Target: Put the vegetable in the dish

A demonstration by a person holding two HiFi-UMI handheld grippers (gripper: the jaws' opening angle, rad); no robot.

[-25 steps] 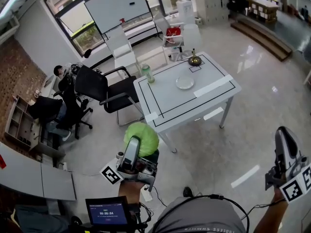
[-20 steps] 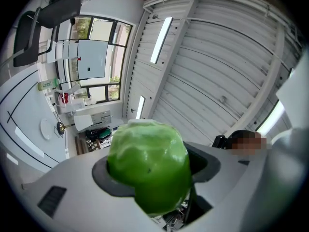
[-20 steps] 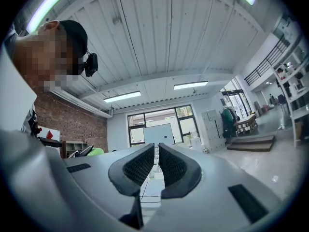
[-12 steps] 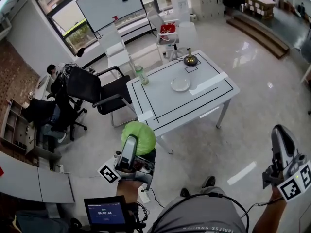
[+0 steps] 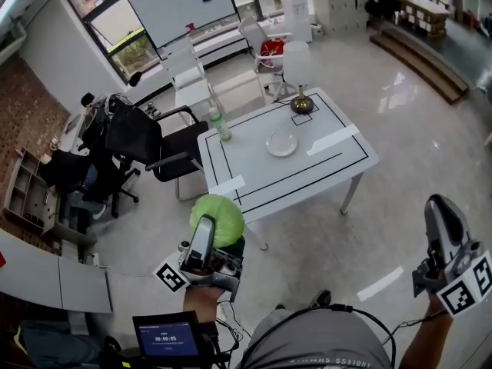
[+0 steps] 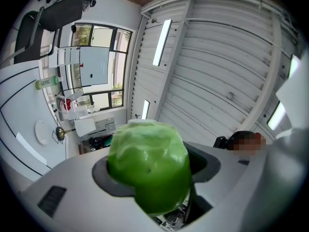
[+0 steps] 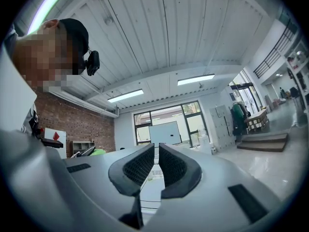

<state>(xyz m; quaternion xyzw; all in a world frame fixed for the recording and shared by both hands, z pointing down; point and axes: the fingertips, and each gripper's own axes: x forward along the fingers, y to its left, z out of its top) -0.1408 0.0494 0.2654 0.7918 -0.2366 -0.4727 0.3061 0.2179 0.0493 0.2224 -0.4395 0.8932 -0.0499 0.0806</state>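
Basically unchanged: left gripper stays clamped on the cabbage, dish on the desk still well ahead of it, right gripper closed on nothing, so the carry looks unfinished.

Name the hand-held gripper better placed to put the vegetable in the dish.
Left: the left hand-held gripper grips the cabbage, nearer the dish; the right hand-held gripper is empty.
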